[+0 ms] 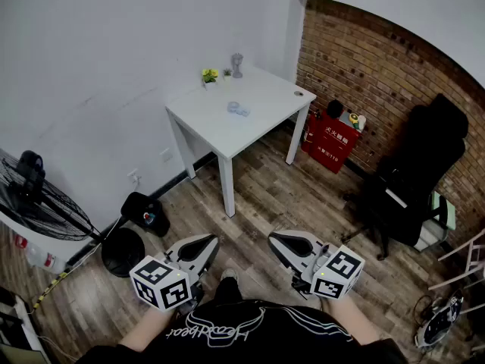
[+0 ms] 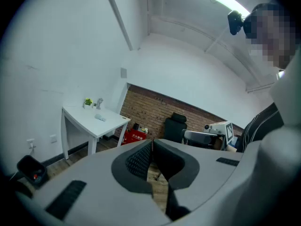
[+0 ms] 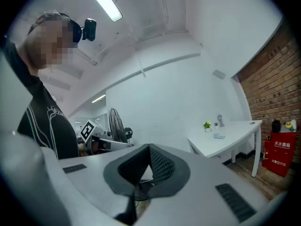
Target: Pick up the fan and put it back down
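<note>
White table (image 1: 203, 124) by brick wall (image 1: 379, 74), red box (image 1: 331, 144), black office chair (image 1: 420, 173)

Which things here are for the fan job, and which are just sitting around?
For the job: the fan, standing by the wall; the left gripper and the right gripper, both shut and empty.

Just sitting around: the white table, the little plant on it, the red box, the black chair, the black bag on the floor.
</note>
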`<move>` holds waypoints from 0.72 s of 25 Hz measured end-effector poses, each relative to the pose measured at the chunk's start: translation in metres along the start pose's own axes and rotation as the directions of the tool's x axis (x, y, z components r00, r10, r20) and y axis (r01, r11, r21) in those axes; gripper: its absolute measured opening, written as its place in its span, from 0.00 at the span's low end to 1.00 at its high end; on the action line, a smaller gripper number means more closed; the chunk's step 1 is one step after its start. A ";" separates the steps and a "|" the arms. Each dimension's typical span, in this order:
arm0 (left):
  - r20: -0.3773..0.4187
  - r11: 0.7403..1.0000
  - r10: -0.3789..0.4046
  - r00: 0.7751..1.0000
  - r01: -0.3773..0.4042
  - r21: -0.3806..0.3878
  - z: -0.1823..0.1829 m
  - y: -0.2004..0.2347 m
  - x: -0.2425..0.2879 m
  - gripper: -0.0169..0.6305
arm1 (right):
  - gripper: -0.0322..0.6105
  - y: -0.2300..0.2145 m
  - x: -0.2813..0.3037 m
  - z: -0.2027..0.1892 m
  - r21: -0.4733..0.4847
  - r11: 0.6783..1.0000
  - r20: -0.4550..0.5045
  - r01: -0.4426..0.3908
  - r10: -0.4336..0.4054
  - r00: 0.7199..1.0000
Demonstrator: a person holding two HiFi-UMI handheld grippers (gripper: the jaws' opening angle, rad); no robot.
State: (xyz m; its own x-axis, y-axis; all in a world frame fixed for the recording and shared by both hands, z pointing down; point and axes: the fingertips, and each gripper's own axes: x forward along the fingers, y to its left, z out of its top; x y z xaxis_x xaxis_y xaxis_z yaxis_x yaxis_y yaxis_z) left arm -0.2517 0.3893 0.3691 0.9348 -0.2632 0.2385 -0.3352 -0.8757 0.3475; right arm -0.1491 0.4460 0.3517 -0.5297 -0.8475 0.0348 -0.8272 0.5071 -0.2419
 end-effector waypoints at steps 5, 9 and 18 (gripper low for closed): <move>0.004 1.000 -0.002 1.000 0.002 0.005 0.000 -0.006 -0.001 0.08 | 0.05 0.004 -0.005 0.000 -0.006 1.000 -0.001 -0.001 0.001 1.000; -0.001 1.000 -0.007 1.000 0.007 0.012 -0.002 -0.010 0.000 0.08 | 0.05 0.009 -0.008 -0.004 -0.024 1.000 -0.026 -0.016 0.015 1.000; -0.032 1.000 -0.021 0.999 0.021 0.017 -0.007 -0.011 0.008 0.08 | 0.18 -0.010 -0.015 -0.002 -0.040 0.995 0.007 0.088 -0.088 0.996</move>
State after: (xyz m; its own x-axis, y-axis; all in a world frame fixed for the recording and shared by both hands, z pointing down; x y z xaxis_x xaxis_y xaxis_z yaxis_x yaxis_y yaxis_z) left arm -0.2410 0.3992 0.3732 0.9372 -0.2318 0.2605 -0.3133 -0.8877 0.3373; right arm -0.1332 0.4545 0.3551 -0.4533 -0.8900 0.0491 -0.8777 0.4361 -0.1989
